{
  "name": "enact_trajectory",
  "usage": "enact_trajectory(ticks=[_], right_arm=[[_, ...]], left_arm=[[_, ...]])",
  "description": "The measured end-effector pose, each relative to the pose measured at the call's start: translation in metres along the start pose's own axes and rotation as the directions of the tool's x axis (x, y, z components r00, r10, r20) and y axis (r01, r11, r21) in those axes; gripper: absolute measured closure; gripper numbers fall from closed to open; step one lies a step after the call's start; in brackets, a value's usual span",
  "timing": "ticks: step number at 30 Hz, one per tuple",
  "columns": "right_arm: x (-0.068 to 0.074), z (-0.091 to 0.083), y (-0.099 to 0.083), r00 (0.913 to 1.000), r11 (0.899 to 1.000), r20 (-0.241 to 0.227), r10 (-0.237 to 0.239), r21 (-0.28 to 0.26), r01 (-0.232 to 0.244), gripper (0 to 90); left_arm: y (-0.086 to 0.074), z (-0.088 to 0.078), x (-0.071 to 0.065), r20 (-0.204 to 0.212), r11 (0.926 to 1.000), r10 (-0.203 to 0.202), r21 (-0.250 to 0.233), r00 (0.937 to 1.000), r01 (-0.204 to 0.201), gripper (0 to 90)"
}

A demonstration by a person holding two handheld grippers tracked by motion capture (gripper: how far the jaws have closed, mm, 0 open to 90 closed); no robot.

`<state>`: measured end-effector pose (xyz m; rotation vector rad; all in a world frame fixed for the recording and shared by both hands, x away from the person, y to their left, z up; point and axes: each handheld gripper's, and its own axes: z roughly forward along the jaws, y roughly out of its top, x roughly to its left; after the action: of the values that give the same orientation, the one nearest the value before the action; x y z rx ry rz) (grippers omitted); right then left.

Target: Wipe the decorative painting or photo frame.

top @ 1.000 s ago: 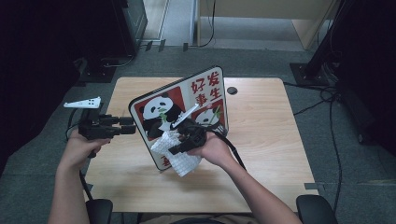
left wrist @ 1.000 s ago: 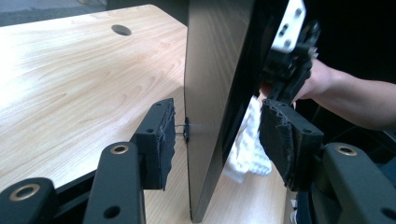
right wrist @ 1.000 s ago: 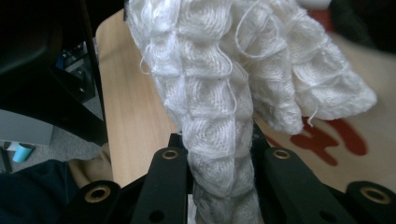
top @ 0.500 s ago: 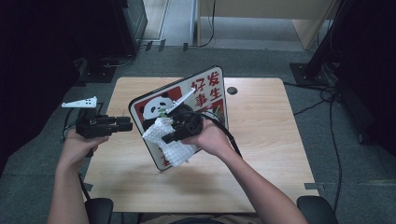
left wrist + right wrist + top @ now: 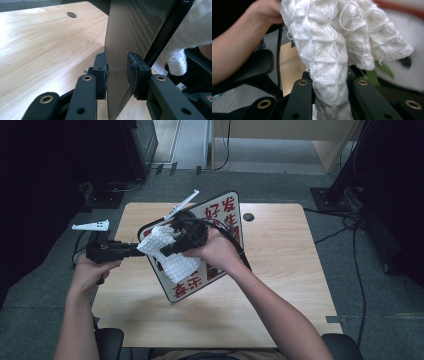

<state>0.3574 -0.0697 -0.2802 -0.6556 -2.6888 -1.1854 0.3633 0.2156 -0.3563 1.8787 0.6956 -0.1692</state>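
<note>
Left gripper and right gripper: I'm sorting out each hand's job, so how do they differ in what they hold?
The left gripper, its jaws just closing, straddles the edge of the rigid panda board; the right gripper is shut on a soft white waffle cloth. The left steadies from the side; the right presses cloth against the board's printed face. Both have black jaws.

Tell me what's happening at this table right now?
A person is wiping a panda-printed board with a white waffle-weave cloth. The left tongs have just been closing on the board's edge, which sits between the pads, holding it tilted up above the wooden table. The right tongs are clamped on the cloth, which is bunched against the printed face near the board's upper left part.
</note>
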Motion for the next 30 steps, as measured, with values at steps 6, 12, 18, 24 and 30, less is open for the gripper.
enact_trajectory(ticks=[6,12,18,24,30], right_arm=[[0.010,-0.007,0.026,0.9992,0.999,0.021,-0.035,-0.018,0.035,77.2],[0.010,-0.005,0.039,0.9989,0.999,0.030,-0.036,-0.021,0.037,77.1],[0.006,0.002,0.039,0.9996,1.000,0.015,-0.025,-0.012,0.026,77.1],[0.004,0.005,0.035,0.9993,0.999,0.011,-0.035,-0.006,0.035,77.0],[0.004,0.007,0.032,0.9994,0.999,0.008,-0.032,-0.001,0.032,77.2]], left_arm=[[0.002,0.005,-0.002,-0.001,0.9994,0.033,0.011,0.9995,-0.033,70.4],[0.003,0.006,-0.002,0.013,0.9991,0.040,0.009,0.9991,-0.041,71.7],[0.003,0.006,-0.001,0.016,0.9992,0.040,0.008,0.9991,-0.040,71.9],[0.002,0.006,-0.001,0.018,0.9993,0.037,0.004,0.9992,-0.037,71.5],[0.002,0.006,-0.001,0.026,0.9995,0.031,0.007,0.9992,-0.031,72.6]])
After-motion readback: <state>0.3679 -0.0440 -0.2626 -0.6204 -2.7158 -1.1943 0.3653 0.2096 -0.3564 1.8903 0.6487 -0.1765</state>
